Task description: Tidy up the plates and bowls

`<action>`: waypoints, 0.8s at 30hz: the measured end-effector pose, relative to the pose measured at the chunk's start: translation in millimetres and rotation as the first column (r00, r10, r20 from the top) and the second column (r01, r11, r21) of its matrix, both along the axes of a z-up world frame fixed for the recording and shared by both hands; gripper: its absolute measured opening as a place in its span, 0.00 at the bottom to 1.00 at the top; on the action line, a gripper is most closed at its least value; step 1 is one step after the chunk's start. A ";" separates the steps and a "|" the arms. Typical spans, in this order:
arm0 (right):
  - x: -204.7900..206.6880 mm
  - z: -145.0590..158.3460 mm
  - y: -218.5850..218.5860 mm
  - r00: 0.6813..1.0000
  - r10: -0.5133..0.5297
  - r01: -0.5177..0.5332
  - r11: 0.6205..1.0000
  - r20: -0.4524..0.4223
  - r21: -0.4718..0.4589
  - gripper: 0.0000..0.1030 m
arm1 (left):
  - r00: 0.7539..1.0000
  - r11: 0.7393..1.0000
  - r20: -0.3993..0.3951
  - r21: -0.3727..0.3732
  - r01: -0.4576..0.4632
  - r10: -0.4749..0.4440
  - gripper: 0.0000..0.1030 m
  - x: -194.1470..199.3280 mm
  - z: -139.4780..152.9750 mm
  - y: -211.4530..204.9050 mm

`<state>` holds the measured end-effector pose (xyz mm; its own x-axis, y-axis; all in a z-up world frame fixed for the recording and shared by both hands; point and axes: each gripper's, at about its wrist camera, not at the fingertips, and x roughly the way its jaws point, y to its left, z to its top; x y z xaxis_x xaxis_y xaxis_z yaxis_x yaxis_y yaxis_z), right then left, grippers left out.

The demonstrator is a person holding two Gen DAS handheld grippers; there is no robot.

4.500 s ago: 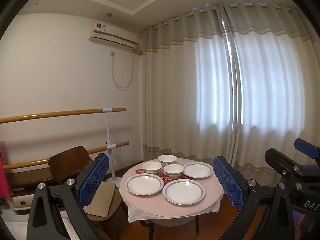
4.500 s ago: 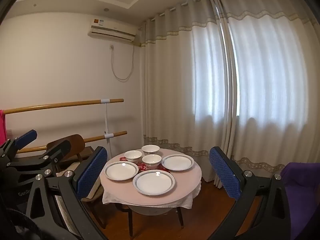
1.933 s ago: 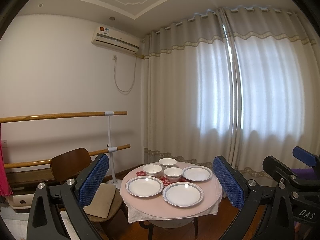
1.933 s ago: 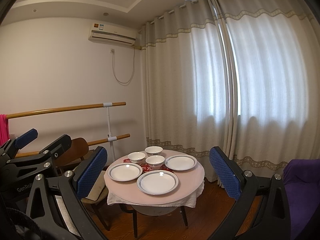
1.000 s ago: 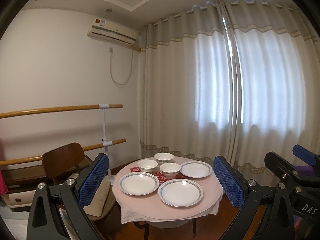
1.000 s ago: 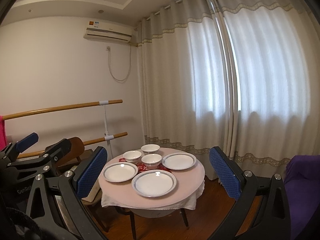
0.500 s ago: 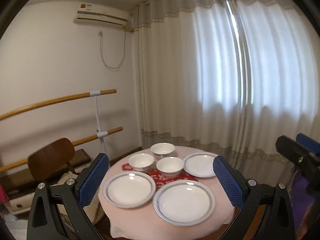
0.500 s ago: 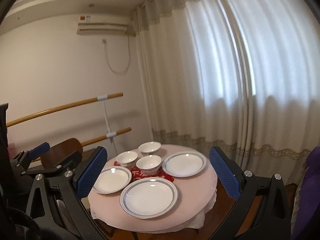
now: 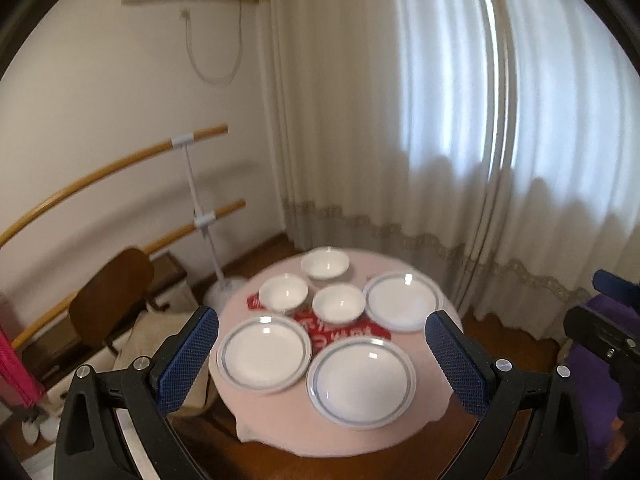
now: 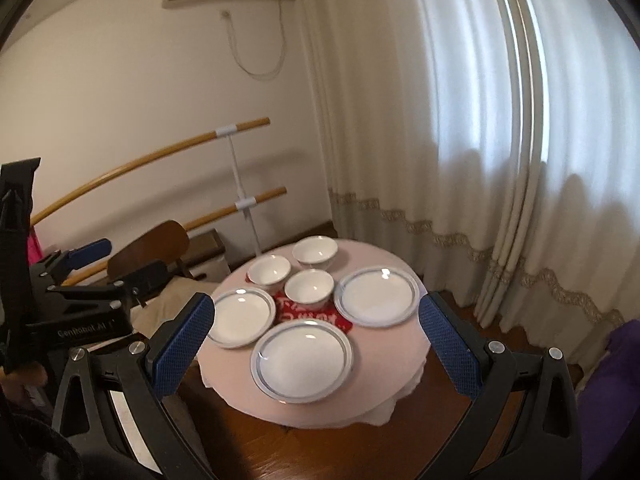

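Note:
A round table (image 9: 288,420) under a pink cloth carries three white plates with blue-grey rims and three white bowls. In the left wrist view the plates lie front left (image 9: 264,354), front middle (image 9: 362,383) and right (image 9: 402,301), and the bowls (image 9: 338,303) cluster behind them on a red mat (image 9: 340,330). My left gripper (image 9: 319,320) is open and empty, held above and short of the table. My right gripper (image 10: 317,306) is likewise open and empty, facing the nearest plate (image 10: 302,360) and the bowls (image 10: 309,286).
A wooden chair (image 9: 112,284) with a cushion stands left of the table, in front of two wooden wall bars (image 9: 120,164). Long curtains (image 9: 440,140) hang behind and to the right. Purple fabric (image 10: 608,400) sits at the right, and wood floor lies below the table.
Both grippers have moved in towards the table and tilted downward. The plates and bowls now look larger and are seen more from above.

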<state>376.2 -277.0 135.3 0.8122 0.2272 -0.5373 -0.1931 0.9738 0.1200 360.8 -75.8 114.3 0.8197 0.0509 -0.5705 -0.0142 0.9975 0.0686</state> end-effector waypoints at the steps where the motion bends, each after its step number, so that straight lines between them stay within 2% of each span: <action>1: 4.3 -4.3 -0.4 1.000 0.003 -0.003 1.000 -0.016 0.011 1.00 | 1.000 1.000 -0.024 0.000 0.003 -0.003 0.99 6.9 0.0 0.5; 4: 24.8 -24.4 -1.2 0.994 0.003 0.001 0.999 -0.105 0.034 1.00 | 0.994 0.999 -0.111 -0.048 -0.004 -0.002 0.99 32.7 -5.6 9.3; 6: 42.0 -42.8 -1.2 0.985 0.004 0.003 0.999 -0.171 0.044 1.00 | 0.980 0.992 -0.199 -0.124 -0.011 -0.014 0.98 56.3 -17.5 24.1; 9: 65.9 -70.8 2.0 0.970 -0.012 0.020 0.999 -0.242 0.030 1.00 | 0.958 0.986 -0.287 -0.160 -0.041 -0.007 0.95 84.9 -35.6 51.6; 14: 108.8 -122.6 9.3 0.930 -0.047 0.046 0.999 -0.364 -0.013 1.00 | 0.926 0.995 -0.377 -0.093 -0.024 -0.013 0.95 145.2 -46.4 76.3; 18: 137.5 -162.8 12.3 0.885 -0.069 0.063 0.998 -0.460 -0.030 1.00 | 0.882 0.987 -0.471 -0.151 -0.059 -0.019 0.95 191.6 -62.5 90.4; 21: 156.8 -195.2 11.6 0.844 -0.081 0.065 0.997 -0.530 -0.049 1.00 | 0.863 0.992 -0.506 -0.118 -0.055 -0.012 0.94 222.7 -75.1 93.4; 24: 175.5 -222.6 11.4 0.811 -0.051 0.031 0.999 -0.583 -0.043 1.00 | 0.834 0.988 -0.551 -0.129 -0.086 0.001 0.93 250.0 -93.4 91.5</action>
